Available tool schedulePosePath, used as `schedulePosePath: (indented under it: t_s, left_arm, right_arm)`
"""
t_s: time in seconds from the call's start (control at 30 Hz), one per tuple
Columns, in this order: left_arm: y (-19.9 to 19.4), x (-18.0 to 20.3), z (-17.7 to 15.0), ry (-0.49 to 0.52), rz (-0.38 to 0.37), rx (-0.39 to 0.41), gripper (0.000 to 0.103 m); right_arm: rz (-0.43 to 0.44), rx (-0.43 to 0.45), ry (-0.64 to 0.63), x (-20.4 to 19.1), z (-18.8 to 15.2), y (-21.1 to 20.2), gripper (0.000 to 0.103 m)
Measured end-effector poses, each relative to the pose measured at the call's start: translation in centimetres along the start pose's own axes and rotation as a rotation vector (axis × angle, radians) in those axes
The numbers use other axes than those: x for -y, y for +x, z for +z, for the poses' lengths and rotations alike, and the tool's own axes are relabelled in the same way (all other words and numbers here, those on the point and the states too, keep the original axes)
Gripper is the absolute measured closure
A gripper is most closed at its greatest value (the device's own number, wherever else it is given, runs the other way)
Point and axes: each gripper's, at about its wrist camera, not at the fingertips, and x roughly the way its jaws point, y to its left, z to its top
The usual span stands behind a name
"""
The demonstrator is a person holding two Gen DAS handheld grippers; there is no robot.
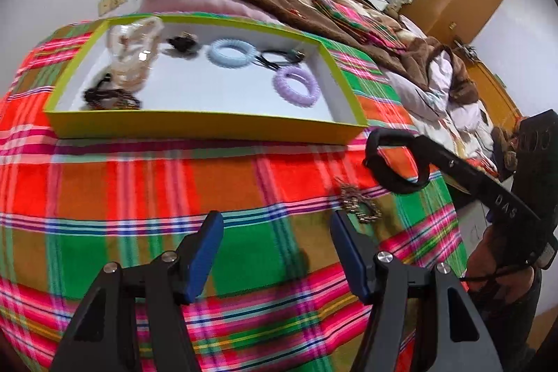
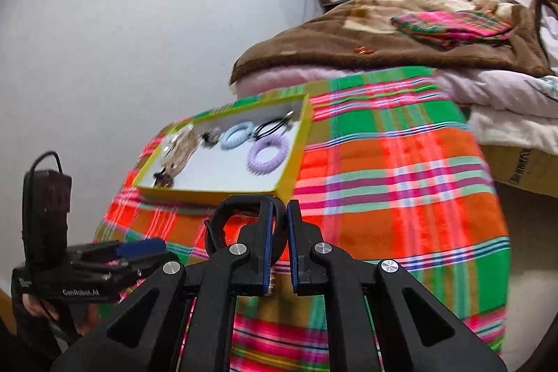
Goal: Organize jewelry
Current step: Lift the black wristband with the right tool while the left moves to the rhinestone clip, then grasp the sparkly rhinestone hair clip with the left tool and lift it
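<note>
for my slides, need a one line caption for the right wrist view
Right gripper shut on a black band, held above the plaid cloth before the yellow-rimmed tray of hair ties.

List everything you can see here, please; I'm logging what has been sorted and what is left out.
tray: one, yellow-green walls, white floor, on the plaid cloth
spiral rings: two, pale blue and lilac, in the tray
black hair ties: a few, by the tray's far wall
pearly strands: one heap, cream, tray's left part
dark beads: one bunch, tray's near left corner
dark clip: one, blurred, by the far wall
chain: one, dull metal, on the cloth outside the tray
black band: one, held above the cloth
plaid cloth: one, red, green, pink
brown blanket: one, behind the tray
left gripper: open, holding nothing
right gripper: shut on the band
</note>
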Motion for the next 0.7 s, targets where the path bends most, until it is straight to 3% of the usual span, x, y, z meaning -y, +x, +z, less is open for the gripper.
schedulePosePath:
  t_s: [0.4,0.7]
  left_arm:
    - [3.0,5.5,0.8,0.120,-0.014,-0.042,0.037]
    - [4.7,7.9,1.1,0.164,0.071,-0.039,0.037]
  right_arm:
    - [-0.086,0.045,0.030,2.8,-0.9,-3.1,0.095]
    - [-0.101,0.068,0.053,4.2,-1.7,-4.7,0.095]
